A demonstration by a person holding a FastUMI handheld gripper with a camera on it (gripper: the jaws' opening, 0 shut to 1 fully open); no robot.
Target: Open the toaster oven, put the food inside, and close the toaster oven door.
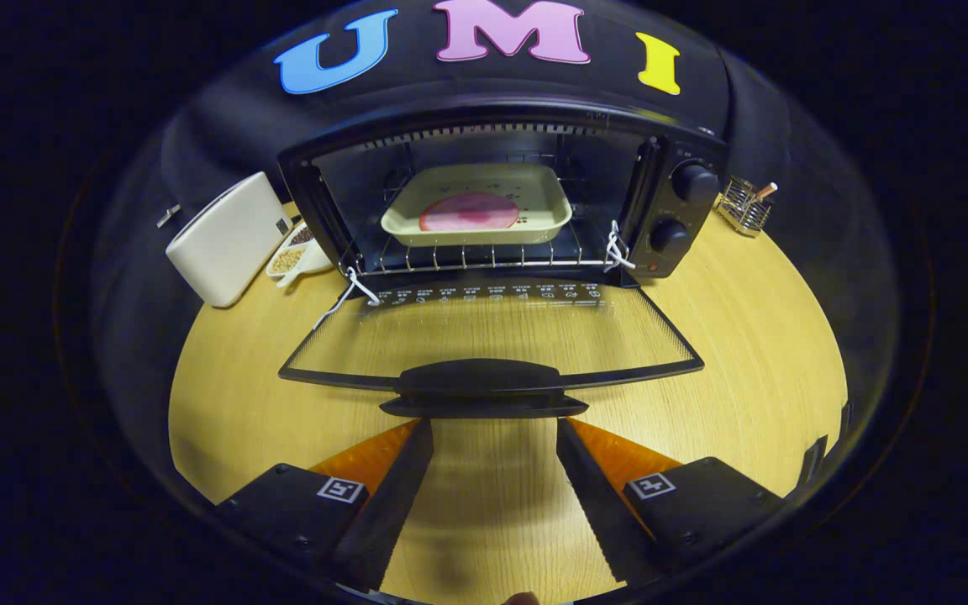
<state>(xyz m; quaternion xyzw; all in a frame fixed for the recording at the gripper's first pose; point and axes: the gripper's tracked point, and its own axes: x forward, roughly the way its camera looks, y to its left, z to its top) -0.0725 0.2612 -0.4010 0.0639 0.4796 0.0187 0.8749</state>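
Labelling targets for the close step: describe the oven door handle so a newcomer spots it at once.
Start at the black oven at the back of the wooden table; its glass door is folded down flat toward the claw. The handle is the black curved bar on the door's near edge, just ahead of the open claw's fingertips. Unlike the round knobs on the oven's side panel, it is long and low.
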